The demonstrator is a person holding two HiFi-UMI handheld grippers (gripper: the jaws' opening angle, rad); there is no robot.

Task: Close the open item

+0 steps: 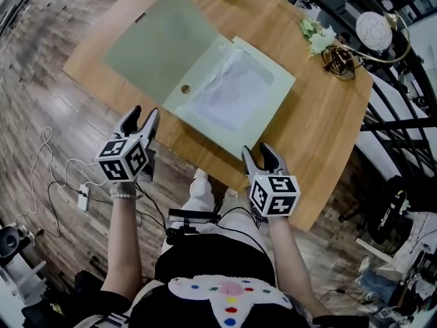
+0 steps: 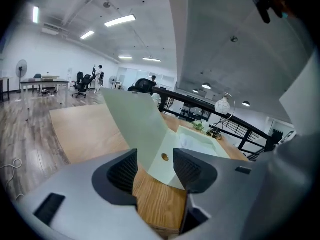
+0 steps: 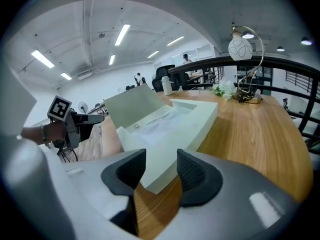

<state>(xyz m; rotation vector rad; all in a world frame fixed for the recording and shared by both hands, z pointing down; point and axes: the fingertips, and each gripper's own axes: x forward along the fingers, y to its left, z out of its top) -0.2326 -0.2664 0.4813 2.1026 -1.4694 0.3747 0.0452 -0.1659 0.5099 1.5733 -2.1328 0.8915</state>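
Pale-green box (image 1: 270, 98) sits wide open in the middle of the wooden table (image 1: 321, 125). Its lid (image 1: 160, 43) is flipped out toward the upper left of the head view, and the tray half has some crumpled white sheet (image 1: 229, 91) inside. Left gripper (image 1: 143, 112) hangs at the table's near edge, lower left of the box. Its jaws are spread wide with nothing in them, just wood and the box's hinge side visible through the gap. Right gripper (image 1: 258, 149) is at the near edge too, just off the tray's lower corner, also gaping and empty, pads not touching anything. Further out, a globe lamp (image 1: 374, 31) and small white flowers (image 1: 315, 34) sit at the upper right, and a cable (image 1: 48, 149) trails on the floor at left.
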